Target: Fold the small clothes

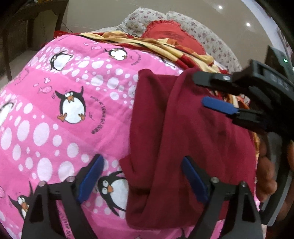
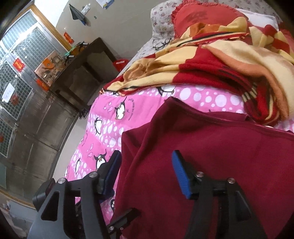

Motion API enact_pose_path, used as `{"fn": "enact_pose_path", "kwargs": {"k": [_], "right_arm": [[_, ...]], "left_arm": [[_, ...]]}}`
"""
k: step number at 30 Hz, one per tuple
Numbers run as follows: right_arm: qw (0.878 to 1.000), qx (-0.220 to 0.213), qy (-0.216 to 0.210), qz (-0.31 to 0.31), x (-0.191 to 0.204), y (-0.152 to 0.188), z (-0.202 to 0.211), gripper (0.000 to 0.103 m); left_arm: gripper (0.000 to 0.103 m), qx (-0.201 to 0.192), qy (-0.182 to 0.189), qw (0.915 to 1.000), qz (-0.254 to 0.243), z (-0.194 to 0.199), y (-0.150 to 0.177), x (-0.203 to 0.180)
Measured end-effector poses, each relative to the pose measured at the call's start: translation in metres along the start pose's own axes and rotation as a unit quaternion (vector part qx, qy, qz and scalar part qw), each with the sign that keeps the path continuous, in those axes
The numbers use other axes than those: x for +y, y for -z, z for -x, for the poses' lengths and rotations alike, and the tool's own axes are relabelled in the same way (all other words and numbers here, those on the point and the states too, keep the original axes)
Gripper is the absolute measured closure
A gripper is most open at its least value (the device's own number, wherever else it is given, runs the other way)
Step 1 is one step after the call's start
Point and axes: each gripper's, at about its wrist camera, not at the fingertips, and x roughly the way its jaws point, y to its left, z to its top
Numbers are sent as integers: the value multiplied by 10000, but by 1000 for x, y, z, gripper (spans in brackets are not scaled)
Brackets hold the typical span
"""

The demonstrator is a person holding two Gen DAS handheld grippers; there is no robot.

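A dark maroon garment (image 1: 183, 132) lies folded lengthwise on a pink penguin-print quilt (image 1: 64, 128). My left gripper (image 1: 142, 176) hovers open over the garment's near left edge. One blue pad is above the quilt and the other above the cloth, and neither grips anything. In the left wrist view my right gripper (image 1: 209, 92) reaches in from the right over the garment's far end, its fingers apart. The right wrist view shows that gripper (image 2: 147, 171) open above the maroon garment (image 2: 211, 156), not pinching the cloth.
A red and yellow blanket (image 2: 211, 60) is bunched at the head of the bed, below a red heart-shaped pillow (image 2: 198, 16) and floral pillows (image 1: 211, 36). Glasses (image 2: 162, 44) lie near them. A dark wooden table (image 2: 82, 68) and a metal door (image 2: 22, 82) stand beside the bed.
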Motion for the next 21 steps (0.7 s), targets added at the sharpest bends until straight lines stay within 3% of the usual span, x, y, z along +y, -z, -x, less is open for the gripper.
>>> {"fn": "enact_pose_path", "kwargs": {"k": [6,10,14,18,19,21], "right_arm": [[9985,414,318,180,21,-6,-34,15],[9943,477,794,533,44,-10,-51,3],[9820,676,1421,1048,65,-11,-71,1],[9718,814,1752,1354,73,-10,-80,1],[9708,785,1798,1382,72,-10,-80,4],[9632,724,2048,1585,72,-8,-78,21]], "left_arm": [[19,-58,263,9994,230,4,2,8],[19,-72,321,9992,243,4,2,10],[20,-81,348,9990,286,4,3,14],[21,-103,505,9981,338,9,7,22],[20,-101,550,9979,317,10,8,24],[18,-98,673,9973,275,12,9,27]]}}
